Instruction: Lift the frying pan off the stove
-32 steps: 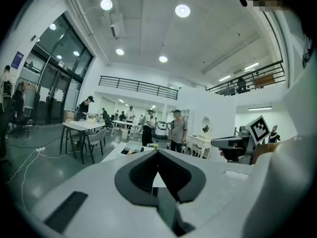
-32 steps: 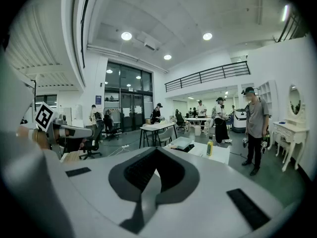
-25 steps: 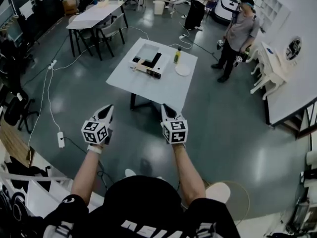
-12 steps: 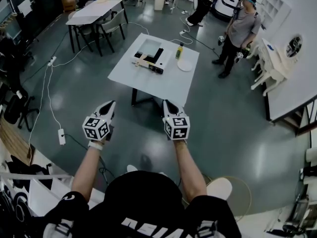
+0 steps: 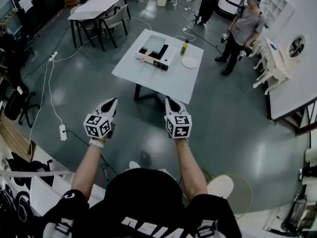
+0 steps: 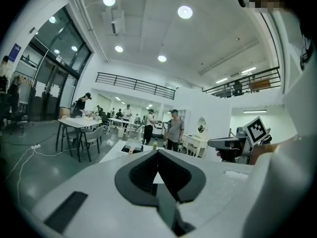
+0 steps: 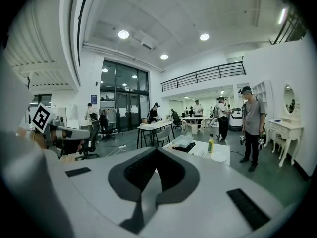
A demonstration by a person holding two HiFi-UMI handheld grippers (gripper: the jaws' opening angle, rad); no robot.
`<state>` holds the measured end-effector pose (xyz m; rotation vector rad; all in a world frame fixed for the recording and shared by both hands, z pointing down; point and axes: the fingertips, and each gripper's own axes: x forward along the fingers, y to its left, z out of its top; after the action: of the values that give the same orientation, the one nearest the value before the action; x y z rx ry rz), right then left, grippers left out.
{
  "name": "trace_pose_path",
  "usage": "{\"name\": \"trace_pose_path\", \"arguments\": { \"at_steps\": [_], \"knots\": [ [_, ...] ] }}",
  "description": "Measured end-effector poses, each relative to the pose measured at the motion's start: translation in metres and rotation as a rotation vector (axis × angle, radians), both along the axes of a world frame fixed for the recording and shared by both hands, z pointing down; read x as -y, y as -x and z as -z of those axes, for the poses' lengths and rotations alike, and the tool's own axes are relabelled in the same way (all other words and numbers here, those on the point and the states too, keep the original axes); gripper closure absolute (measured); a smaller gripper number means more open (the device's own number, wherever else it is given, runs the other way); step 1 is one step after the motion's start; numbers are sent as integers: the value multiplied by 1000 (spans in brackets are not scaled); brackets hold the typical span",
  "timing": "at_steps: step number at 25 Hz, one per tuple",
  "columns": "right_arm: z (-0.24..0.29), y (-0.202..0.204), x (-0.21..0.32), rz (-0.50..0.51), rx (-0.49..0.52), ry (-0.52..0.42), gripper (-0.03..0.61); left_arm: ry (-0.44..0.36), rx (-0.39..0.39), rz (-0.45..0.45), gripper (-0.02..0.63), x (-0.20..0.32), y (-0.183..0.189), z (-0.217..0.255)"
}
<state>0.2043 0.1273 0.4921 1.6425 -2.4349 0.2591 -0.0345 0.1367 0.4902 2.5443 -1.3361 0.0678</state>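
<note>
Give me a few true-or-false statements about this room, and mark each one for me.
1. The left gripper and right gripper are both shut and empty. True.
2. The left gripper rests on the table. False: it hangs above the floor, well short of the table.
3. A bottle stands beside a plate on the table. True.
4. The stove sits on the floor. False: the stove is on the table.
</note>
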Motion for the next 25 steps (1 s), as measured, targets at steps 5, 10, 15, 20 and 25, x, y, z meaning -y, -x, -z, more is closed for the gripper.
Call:
{"name": "trace_pose_path", "arguments": {
  "at_steps": [5,10,15,20,25],
  "knots": [
    [-2,17,2,-3,-1,4,583,6,-2,2,615,-1,19,-3],
    [-7,35,1,-7,-8,6,583,7,-5,-3,615,-1,37,-8],
    [-12,50,2,-5,-7,7,583,9,-8,-3,615,2,51,-11],
    [-17,60,-1,-11,-10,13,583,14,-10,-8,615,1,61,-17],
    [-23,68,4,-15,-8,15,583,18,-6,-12,615,5,69,-24]
  ]
}}
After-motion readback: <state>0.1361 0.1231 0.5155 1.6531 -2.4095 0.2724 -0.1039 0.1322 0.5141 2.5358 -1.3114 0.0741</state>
